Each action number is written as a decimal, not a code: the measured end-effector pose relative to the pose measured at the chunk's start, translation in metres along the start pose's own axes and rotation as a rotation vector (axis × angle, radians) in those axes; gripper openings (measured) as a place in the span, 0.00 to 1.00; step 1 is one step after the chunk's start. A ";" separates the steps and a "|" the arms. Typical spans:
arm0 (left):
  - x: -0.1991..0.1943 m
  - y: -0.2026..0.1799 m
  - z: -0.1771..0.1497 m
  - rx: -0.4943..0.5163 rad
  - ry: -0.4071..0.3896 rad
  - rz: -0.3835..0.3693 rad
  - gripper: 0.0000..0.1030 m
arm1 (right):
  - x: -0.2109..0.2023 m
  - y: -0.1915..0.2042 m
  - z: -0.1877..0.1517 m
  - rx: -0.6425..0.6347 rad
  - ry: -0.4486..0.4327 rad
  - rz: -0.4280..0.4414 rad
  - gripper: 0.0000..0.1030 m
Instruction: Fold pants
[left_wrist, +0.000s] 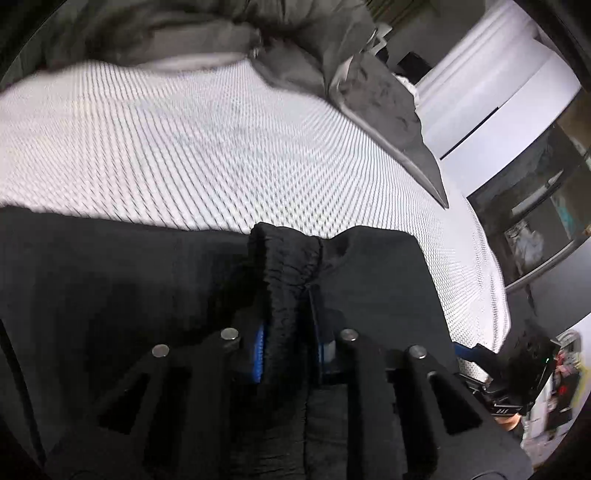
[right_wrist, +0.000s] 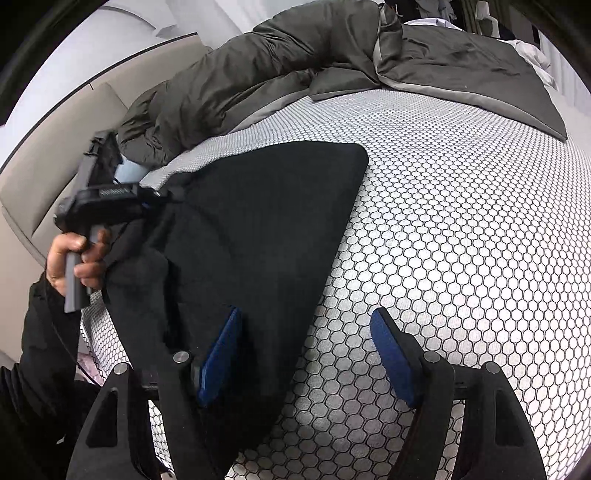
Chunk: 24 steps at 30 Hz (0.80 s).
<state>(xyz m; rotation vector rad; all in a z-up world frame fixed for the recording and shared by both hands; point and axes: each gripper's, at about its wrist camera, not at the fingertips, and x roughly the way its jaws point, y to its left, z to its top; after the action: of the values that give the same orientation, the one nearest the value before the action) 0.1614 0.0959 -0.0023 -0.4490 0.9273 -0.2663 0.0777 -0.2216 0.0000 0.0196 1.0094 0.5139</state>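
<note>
Left gripper (left_wrist: 290, 354): one, lower centre of the left wrist view. Fingers nearly together, pinched on a bunched, gathered band of the black pants (left_wrist: 284, 266); a blue pad (left_wrist: 260, 354) shows against the cloth on the left side, a second on the right. The band rises from between the fingers toward the middle of the frame.

Right gripper (right_wrist: 306, 354): one, bottom of the right wrist view. Fingers spread wide, nothing between the pads. Two blue pads; the left one (right_wrist: 219, 358) hangs over the edge of the pants, whether it touches cannot be told; the right one over bare mattress.

Pants (right_wrist: 258, 229): one pair, black, lying flat on the bed in a rough triangle, left of centre in the right wrist view, with a rounded corner toward the upper middle. The left part is lifted and drawn toward the left gripper (right_wrist: 159, 194), seen at middle left.

Hand (right_wrist: 75, 258): one visible, at the left edge, wrapped round a grey handle, dark sleeve below.

Mattress cover (right_wrist: 461, 229): one, white with a dark honeycomb pattern, filling the centre and right.

Duvet (right_wrist: 288, 62): one, dark grey-green with a pale lining, heaped along the top of both views.

Headboard (right_wrist: 55, 158): one, beige, upper left.
</note>
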 end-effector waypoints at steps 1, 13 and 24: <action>-0.002 0.000 0.000 0.012 -0.005 0.024 0.18 | 0.000 0.001 -0.001 -0.002 0.001 0.003 0.72; -0.053 -0.024 -0.037 0.081 -0.121 0.232 0.88 | -0.017 0.001 -0.022 0.026 0.051 0.132 0.72; 0.030 -0.169 -0.098 0.363 0.004 0.062 0.90 | -0.003 0.024 -0.044 0.166 0.107 0.218 0.21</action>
<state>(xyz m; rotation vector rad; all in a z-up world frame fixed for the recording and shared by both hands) 0.0940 -0.0896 0.0074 -0.0854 0.8730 -0.3707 0.0314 -0.2110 -0.0155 0.2546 1.1598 0.6338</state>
